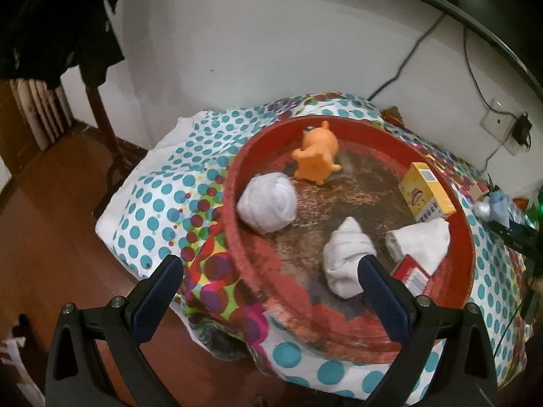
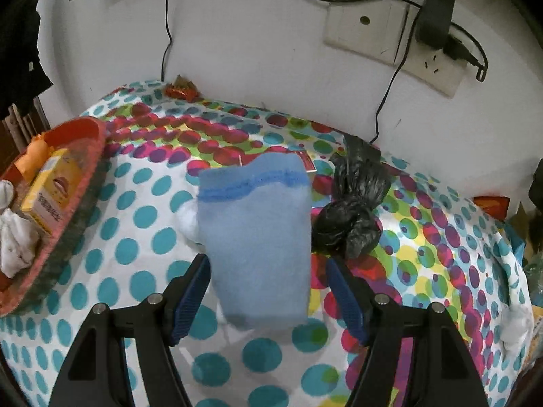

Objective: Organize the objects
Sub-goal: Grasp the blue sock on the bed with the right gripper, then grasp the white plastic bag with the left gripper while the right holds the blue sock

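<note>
A round red tray [image 1: 237,224] sits on a dotted cloth. It holds an orange toy [image 1: 317,154], a yellow box [image 1: 426,190], a red box [image 1: 412,273] and three white rolled or folded socks [image 1: 266,203]. My left gripper [image 1: 268,271] is open and empty above the tray's near rim. My right gripper [image 2: 266,271] is open, with a light blue sock [image 2: 258,237] between its fingers [image 2: 193,285]; I cannot tell whether the fingers touch it. The tray also shows at the left of the right wrist view [image 2: 81,183].
A knotted black plastic bag [image 2: 353,217] lies right of the blue sock. A red card [image 2: 307,161] lies behind the sock. Candy wrappers [image 2: 181,90] lie by the wall. A wall socket with a charger [image 2: 434,17] and cables is above. The table's left edge drops to a wooden floor [image 1: 61,203].
</note>
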### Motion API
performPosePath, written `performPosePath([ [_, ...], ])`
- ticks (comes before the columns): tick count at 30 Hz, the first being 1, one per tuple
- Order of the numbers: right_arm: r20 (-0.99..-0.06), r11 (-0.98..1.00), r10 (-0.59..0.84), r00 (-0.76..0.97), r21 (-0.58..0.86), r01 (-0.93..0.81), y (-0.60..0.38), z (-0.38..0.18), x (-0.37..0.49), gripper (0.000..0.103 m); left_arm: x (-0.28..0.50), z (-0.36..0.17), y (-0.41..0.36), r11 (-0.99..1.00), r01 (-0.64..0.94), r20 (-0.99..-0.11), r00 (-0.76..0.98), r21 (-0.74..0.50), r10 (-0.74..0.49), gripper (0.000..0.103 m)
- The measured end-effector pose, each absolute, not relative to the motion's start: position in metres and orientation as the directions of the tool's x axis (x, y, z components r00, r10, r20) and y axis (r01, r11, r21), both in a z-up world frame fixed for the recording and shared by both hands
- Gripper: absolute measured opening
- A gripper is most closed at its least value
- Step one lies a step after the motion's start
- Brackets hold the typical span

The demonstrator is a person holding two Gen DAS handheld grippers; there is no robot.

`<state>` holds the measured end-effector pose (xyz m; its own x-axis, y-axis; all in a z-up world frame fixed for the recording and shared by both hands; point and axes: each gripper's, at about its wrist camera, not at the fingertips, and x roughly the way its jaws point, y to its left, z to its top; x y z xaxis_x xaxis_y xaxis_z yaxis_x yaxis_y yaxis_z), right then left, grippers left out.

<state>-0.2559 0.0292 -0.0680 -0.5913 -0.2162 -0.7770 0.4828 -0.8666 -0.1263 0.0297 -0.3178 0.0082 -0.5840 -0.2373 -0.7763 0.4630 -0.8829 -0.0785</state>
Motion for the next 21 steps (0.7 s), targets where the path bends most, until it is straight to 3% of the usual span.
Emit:
performPosePath([
  [1, -0.769, -0.866, -0.222, -0.600, -0.128, 0.484, 0.028, -0.070, -0.255, 0.057, 0.025, 0.011, -0.312, -0.889, 0.453, -0.779, -0.579, -0.065, -0.238, 0.102],
  [2, -0.767, -0.867, -0.234, -0.598, -0.113, 0.485, 0.029, -0.070, -0.255, 0.031, 0.022, 0.014, -0.306, -0.895, 0.443, -0.778, -0.581, -0.055, -0.239, 0.102],
  [11, -0.722, -0.899, -0.298, -0.624, -0.007, 0.437, 0.072, -0.056, -0.243, 0.030, -0.034, 0.039, -0.204, -0.979, 0.202, -0.752, -0.649, -0.026, -0.114, 0.102],
  [21, -0.731, -0.955, -0.206, -0.650, 0.006, 0.296, 0.170, -0.062, -0.219, 0.030, -0.098, 0.023, -0.075, -0.999, -0.047, -0.777, -0.629, 0.011, 0.021, 0.102],
])
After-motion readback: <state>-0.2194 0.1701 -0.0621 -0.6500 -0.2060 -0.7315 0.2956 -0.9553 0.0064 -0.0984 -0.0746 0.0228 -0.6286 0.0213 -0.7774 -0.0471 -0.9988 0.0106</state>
